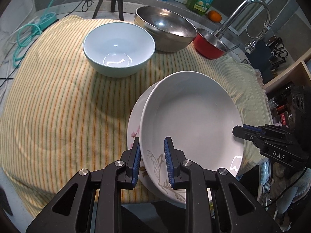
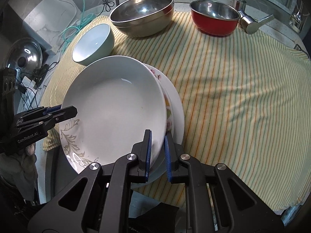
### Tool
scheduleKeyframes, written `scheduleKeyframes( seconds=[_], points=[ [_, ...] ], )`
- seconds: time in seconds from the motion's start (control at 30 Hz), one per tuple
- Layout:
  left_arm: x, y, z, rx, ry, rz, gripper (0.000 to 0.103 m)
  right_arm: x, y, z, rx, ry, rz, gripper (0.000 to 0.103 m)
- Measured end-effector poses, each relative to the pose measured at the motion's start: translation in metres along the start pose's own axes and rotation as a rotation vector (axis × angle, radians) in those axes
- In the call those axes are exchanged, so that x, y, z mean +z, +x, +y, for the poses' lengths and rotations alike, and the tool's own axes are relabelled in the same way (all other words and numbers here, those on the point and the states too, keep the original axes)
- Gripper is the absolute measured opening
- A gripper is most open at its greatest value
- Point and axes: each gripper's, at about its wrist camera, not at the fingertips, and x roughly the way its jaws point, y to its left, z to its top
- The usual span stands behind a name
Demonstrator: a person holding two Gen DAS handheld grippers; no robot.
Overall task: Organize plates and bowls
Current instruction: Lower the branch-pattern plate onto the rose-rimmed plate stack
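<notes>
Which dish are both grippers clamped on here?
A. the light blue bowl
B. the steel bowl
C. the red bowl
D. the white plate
D: the left gripper and right gripper each pinch the rim of the white plate, tilted above a floral plate.

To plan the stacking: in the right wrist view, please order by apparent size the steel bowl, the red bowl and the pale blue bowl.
1. steel bowl
2. red bowl
3. pale blue bowl, although it stands nearer the camera, so smallest seems safe.

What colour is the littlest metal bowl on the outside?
The small steel-lined bowl near the tap is red outside, shiny silver inside. The right wrist view shows it best.
</notes>
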Motion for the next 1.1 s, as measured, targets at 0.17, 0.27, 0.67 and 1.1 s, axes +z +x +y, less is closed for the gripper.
scheduleKeyframes(
  seconds=[0.17,0.27,0.67,1.1],
  points=[
    [0.000,0.001,-0.001,0.013,0.019,0.007,0.021,0.000,0.000,0.002,-0.017,-0.016,-0.005,0.013],
    [0.001,0.003,-0.004,0.017,0.027,0.013,0.021,0.000,-0.001,0.002,-0.019,-0.017,-0.005,0.013],
    [0.001,0.004,-0.007,0.035,0.048,0.017,0.021,-0.003,-0.002,0.000,-0.045,-0.032,-0.009,0.017],
    [0.002,-0.015,-0.009,0.040,0.065,-0.035,0.025,0.004,-0.025,0.004,-0.036,-0.031,-0.106,0.051]
  ],
)
